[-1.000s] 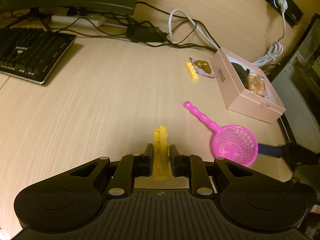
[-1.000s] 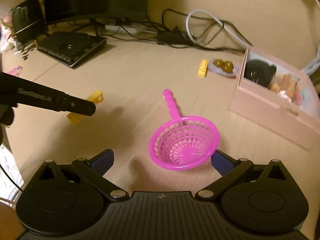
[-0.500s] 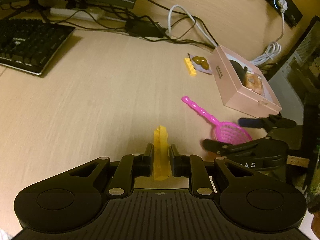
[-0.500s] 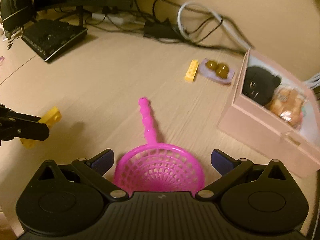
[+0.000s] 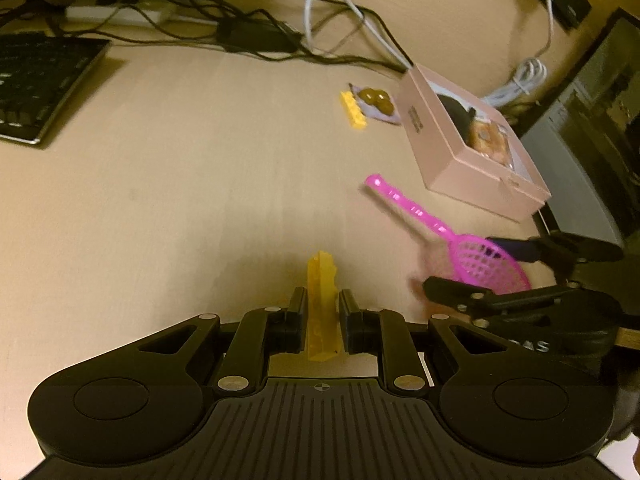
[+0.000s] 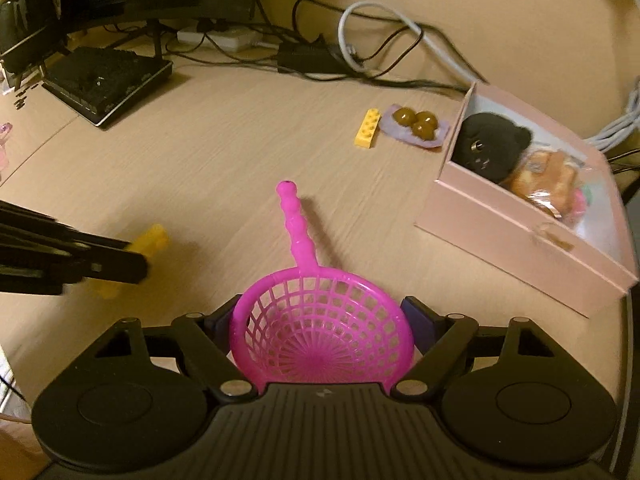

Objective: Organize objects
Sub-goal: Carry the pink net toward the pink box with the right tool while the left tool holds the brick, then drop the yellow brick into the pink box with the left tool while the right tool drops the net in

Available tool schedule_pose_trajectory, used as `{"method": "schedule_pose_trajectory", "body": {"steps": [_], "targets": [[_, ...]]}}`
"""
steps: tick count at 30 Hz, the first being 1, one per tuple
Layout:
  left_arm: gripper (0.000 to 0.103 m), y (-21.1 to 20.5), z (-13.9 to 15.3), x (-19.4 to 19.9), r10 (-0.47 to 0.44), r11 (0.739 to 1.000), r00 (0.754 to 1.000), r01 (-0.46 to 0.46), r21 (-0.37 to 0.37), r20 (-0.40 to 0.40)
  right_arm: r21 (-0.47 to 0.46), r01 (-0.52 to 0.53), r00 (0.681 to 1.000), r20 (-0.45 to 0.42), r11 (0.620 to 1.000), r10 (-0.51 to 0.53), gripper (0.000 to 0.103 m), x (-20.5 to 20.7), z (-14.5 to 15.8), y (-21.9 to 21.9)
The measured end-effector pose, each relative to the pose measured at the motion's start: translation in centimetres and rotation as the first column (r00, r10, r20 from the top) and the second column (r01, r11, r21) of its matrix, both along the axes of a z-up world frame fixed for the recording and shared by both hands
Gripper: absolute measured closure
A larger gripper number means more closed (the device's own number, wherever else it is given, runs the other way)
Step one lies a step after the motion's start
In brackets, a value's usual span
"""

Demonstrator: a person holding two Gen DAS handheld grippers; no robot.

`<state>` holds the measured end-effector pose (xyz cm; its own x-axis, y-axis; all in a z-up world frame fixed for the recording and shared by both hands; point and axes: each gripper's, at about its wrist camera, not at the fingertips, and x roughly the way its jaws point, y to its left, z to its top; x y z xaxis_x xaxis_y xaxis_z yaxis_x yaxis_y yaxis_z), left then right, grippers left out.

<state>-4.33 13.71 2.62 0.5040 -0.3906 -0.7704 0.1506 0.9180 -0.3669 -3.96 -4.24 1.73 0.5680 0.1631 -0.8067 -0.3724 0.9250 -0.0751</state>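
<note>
Slippage is risked as the pink strainer point(image 6: 320, 332) is squeezed across its round rim by the closing right gripper point(image 6: 320, 320), while the yellow brick point(image 5: 322, 304) is kept clamped in the left gripper point(image 5: 322, 312).

Pale wood desk point(image 5: 168, 184), beige wall point(image 6: 500, 12), dim warm light.

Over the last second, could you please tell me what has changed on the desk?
The right gripper came forward over the pink strainer; its jaws have just been closing and now sit against the basket rim, handle tilted up. The left gripper stayed clamped on its yellow brick. The pink box, other yellow brick and keyboard stayed put.
</note>
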Motion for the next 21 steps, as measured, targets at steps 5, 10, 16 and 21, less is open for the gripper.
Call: {"method": "schedule_pose_trajectory", "body": {"steps": [5,10,16,21], "targets": [[0.084,-2.0,-0.2,0.3,-0.038,0.999,0.999,0.038,0.0,-0.002,0.004,0.072,0.997,0.04,0.997,-0.072,0.02,-2.4,1.6,-1.8],[0.084,-4.7,0.7,1.6,-0.086,0.996,0.996,0.087,-0.017,0.03,0.016,0.188,0.98,0.067,0.982,-0.189,0.02,-4.8,2.5,-5.7],[0.084,-10.4,3.9,5.2,-0.18,0.981,0.98,0.186,-0.061,0.091,0.057,0.326,0.941,0.079,0.943,-0.33,0.02,-7.1,2.9,-10.3],[0.084,-17.9,7.8,9.1,-0.279,0.953,0.943,0.295,-0.064,0.18,0.048,0.375,0.918,0.12,0.926,-0.378,0.02,-8.8,2.2,-12.1]]}}
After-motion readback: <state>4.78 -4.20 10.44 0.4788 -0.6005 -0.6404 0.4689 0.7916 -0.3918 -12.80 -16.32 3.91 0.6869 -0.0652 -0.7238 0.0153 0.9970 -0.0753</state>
